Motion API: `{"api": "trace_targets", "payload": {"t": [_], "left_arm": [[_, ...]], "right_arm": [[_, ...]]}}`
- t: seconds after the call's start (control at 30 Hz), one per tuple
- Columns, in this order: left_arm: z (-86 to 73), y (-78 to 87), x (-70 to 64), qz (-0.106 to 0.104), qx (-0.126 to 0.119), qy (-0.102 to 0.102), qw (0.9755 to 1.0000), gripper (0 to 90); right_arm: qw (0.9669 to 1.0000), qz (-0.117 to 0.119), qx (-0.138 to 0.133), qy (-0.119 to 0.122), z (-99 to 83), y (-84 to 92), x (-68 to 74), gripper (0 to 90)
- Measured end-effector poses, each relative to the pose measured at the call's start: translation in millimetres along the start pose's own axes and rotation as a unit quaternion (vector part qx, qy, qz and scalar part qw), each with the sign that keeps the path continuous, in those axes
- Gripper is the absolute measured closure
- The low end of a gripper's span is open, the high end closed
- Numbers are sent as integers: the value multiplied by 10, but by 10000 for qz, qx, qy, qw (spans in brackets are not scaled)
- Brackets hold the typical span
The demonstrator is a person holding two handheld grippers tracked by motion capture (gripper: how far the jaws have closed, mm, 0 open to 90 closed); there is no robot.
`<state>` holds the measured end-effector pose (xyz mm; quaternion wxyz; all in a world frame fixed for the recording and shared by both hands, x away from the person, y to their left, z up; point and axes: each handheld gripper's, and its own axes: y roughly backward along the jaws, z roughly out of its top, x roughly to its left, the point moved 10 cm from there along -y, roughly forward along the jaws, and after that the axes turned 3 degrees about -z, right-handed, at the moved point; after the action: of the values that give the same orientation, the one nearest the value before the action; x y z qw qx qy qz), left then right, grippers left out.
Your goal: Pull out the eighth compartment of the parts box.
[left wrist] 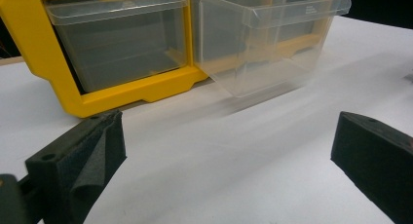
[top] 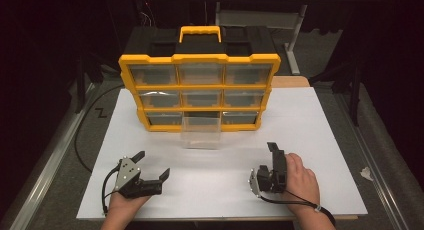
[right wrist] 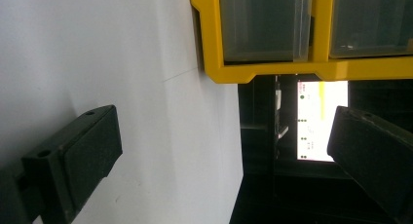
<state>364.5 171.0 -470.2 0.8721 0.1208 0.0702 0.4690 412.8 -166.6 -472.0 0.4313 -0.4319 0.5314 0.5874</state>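
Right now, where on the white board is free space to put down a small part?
Free: the wide strip between the left gripper and right gripper, below the pulled-out drawer; also the board right of the organizer, and the patch left of it. Crowded: just in front of the organizer's middle, where the drawer sticks out.

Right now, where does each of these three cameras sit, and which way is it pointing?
High view: above the person's side, looking forward and down on the white table, the yellow drawer organizer, both hands, the left gripper and right gripper.
Left gripper view: low between its own open jaws, facing the pulled-out clear drawer.
Right gripper view: rolled sideways between its own open jaws, facing the organizer's corner and the table edge.
Shared: all three see the organizer; high and left views share the pulled-out drawer.
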Motion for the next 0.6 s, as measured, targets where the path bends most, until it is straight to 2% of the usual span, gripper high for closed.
{"api": "trace_targets", "payload": {"t": [0.07, 0.2, 0.27, 0.3, 0.33, 0.37, 0.4, 0.43, 0.47, 0.5, 0.53, 0.57, 0.6], "left_arm": [[3, 3, 3, 6, -7, 7, 10000, 3], [2, 1, 1, 5, -2, 5, 10000, 3], [-4, -2, 0, 5, 19, 2, 10000, 3], [-7, -3, -1, 3, 27, 0, 10000, 3], [-7, -3, -2, 3, 28, 1, 10000, 3], [-7, -3, -2, 3, 28, 0, 10000, 3], [-7, -2, 0, 6, 29, 0, 10000, 3], [-7, -2, 3, 10, 31, 2, 10000, 3], [-8, -1, 7, 16, 34, 6, 10000, 3], [-6, 2, 12, 28, 27, 7, 10000, 3], [-6, 2, 12, 28, 27, 7, 10000, 3], [-4, 3, 16, 36, 19, 14, 10000, 3], [-2, 4, 19, 40, 11, 25, 10000, 3]], "right_arm": [[10000, -15, -40, 31, 10, -3, -7, 9], [9999, -50, -24, -125, -2, 5, -21, 9], [9995, 22, -17, -300, -15, 12, -20, 9], [9989, 61, -19, -466, -30, 10, -33, 9], [9989, 61, -19, -466, -30, 10, -33, 9], [9976, 119, -37, -678, -44, 3, -36, 9], [9976, 119, -37, -678, -44, 3, -36, 9], [9940, 239, 0, -1068, -70, 1, -25, 10], [9940, 239, 0, -1068, -70, 1, -25, 10], [9885, 355, 35, -1470, -106, -11, -20, 11], [9885, 355, 35, -1470, -106, -11, -20, 11], [9809, 506, 18, -1877, -138, -24, -14, 11], [9809, 506, 18, -1877, -138, -24, -14, 11]]}}
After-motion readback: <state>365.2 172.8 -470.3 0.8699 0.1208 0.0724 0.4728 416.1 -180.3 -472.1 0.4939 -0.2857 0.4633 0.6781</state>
